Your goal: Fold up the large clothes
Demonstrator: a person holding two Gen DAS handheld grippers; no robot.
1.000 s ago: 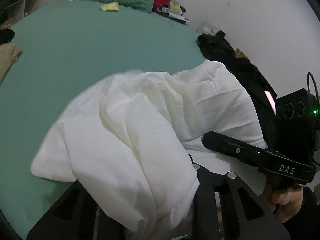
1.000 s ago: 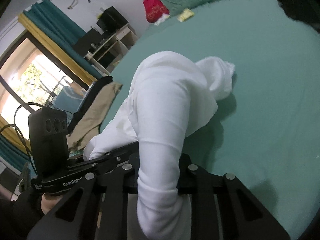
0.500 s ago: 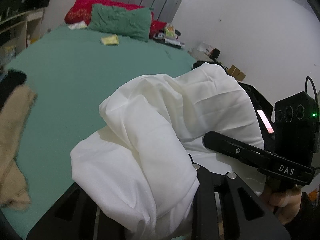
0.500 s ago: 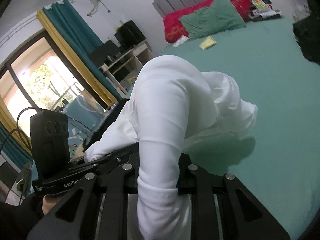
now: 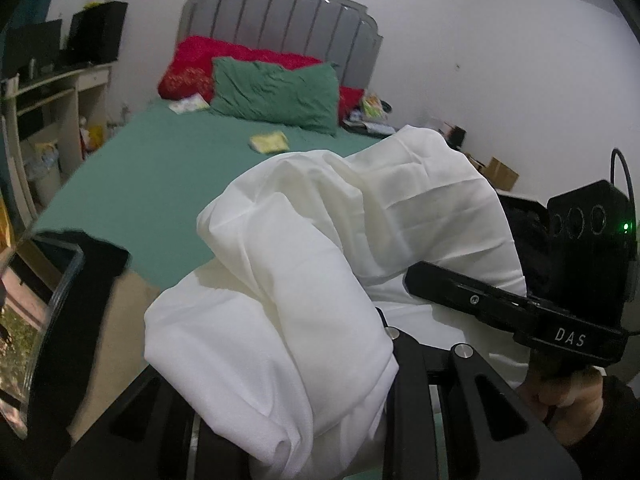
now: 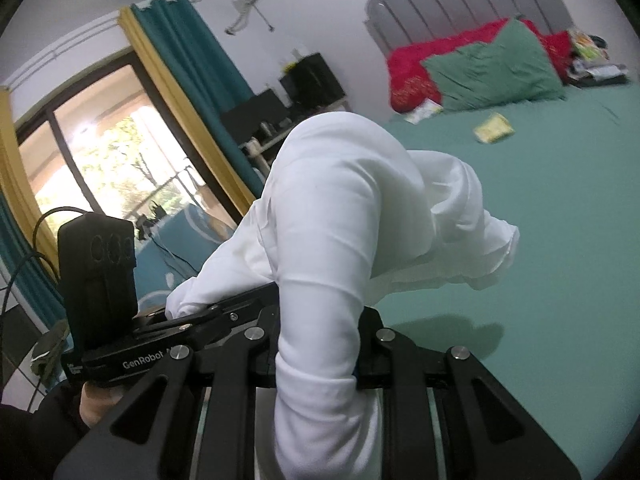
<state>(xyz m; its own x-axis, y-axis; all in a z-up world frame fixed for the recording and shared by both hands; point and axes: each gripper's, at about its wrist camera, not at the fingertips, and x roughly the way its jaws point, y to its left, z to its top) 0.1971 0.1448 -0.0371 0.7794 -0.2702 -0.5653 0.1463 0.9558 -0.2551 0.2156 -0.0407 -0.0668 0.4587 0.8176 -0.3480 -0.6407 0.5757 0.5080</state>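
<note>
A white garment (image 5: 304,280) is held bunched above the green bed (image 5: 160,184), clear of the sheet in the right wrist view, where its shadow is cast below. The left gripper (image 5: 320,360) is clamped on one fold of it, and the right gripper (image 6: 318,344) is clenched on another. A green pillow (image 5: 276,94) is propped against a red one (image 5: 192,68) at the headboard.

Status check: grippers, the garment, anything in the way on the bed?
Left gripper and right gripper both shut on white garment. Garment bunched, lifted off green bed. Yellow packet lies on the bed; green pillow at the head.
</note>
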